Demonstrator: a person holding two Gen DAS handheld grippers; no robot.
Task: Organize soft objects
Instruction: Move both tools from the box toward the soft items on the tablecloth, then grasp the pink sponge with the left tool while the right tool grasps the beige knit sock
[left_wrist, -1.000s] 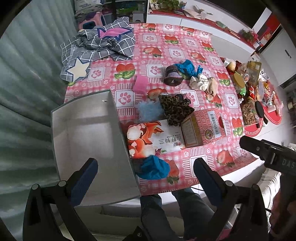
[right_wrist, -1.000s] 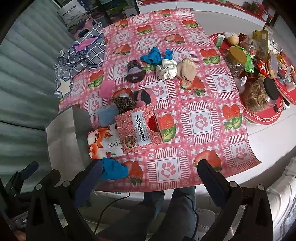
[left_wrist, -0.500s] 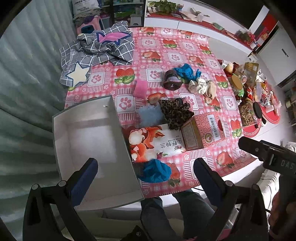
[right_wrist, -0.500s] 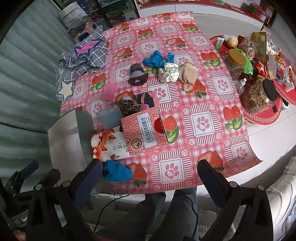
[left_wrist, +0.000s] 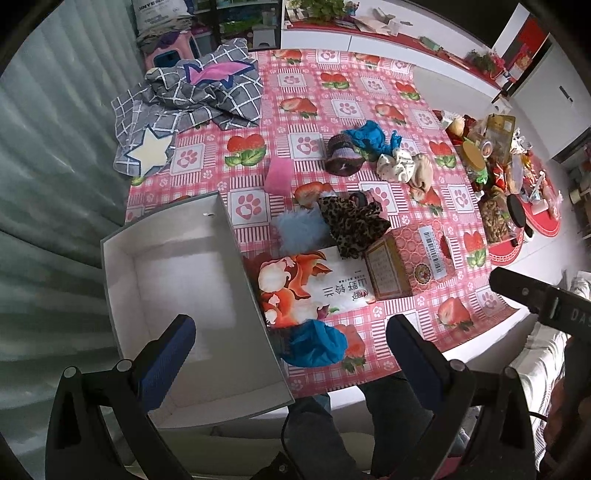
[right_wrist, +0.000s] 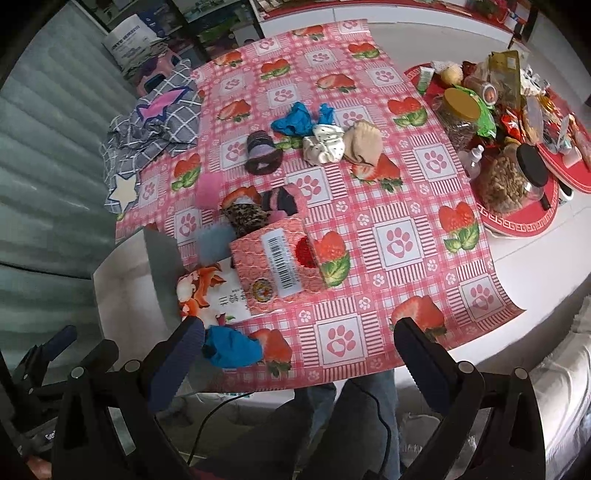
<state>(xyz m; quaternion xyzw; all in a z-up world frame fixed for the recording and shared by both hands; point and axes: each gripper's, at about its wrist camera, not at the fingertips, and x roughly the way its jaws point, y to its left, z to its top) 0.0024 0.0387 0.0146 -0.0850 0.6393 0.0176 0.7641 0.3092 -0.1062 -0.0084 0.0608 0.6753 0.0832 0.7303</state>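
The soft things are lying scattered over the pink strawberry tablecloth. The blue cloth bundle is sitting nearest, at the table's front edge just beside the white box. Behind it a leopard-print piece and a pale blue fluffy piece are touching each other, with a pink square further back. Further out, a purple-brown knit roll, a second blue cloth, a white dotted scrunchie and a beige cloth are bunching together mid-table.

Over the last second both views have been rising and pulling back — more of the white box and table is showing, and nothing on the cloth has shifted. I read this as the task just beginning, with no item yet picked.

The left gripper is hanging above the box's near corner with its jaws spread wide and nothing between them; the right gripper is likewise wide apart and empty, hovering over the front edge.

The white box is standing empty — probably the destination. A pink patterned carton is lying on its side against a printed packet; its contents cannot be seen. Snack jars are crowding the red tray to the right, well apart from the cloths.
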